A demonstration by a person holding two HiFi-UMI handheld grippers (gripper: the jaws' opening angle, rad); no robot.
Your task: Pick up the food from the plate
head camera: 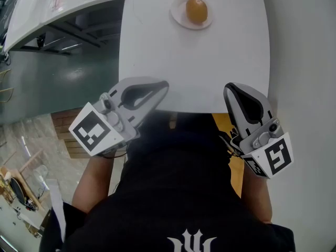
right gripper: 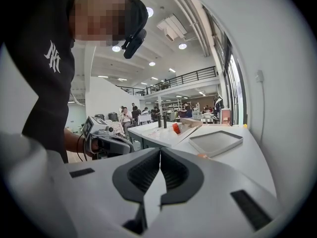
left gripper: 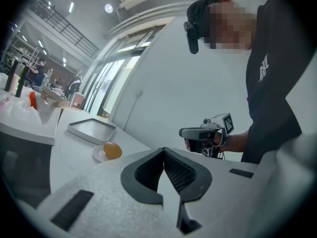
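Note:
A round orange-brown piece of food (head camera: pixel 196 9) lies on a small white plate (head camera: pixel 177 16) at the far end of the white table (head camera: pixel 199 67). The left gripper view shows the food (left gripper: pixel 112 150) and plate (left gripper: pixel 98 156) well ahead of the jaws. My left gripper (head camera: pixel 164 86) hovers at the table's near edge, shut and empty, its jaws meeting (left gripper: pixel 164 150). My right gripper (head camera: pixel 229 90) is held at the near right edge, also shut with nothing in it (right gripper: pixel 160 151). Both are close to my body, far from the plate.
A shallow grey tray (left gripper: pixel 91 129) sits beyond the plate at the table's far end, and shows in the right gripper view (right gripper: pixel 215 142). A second white table (head camera: pixel 63 4) stands to the left across a gap of floor. A pale wall runs along the right side.

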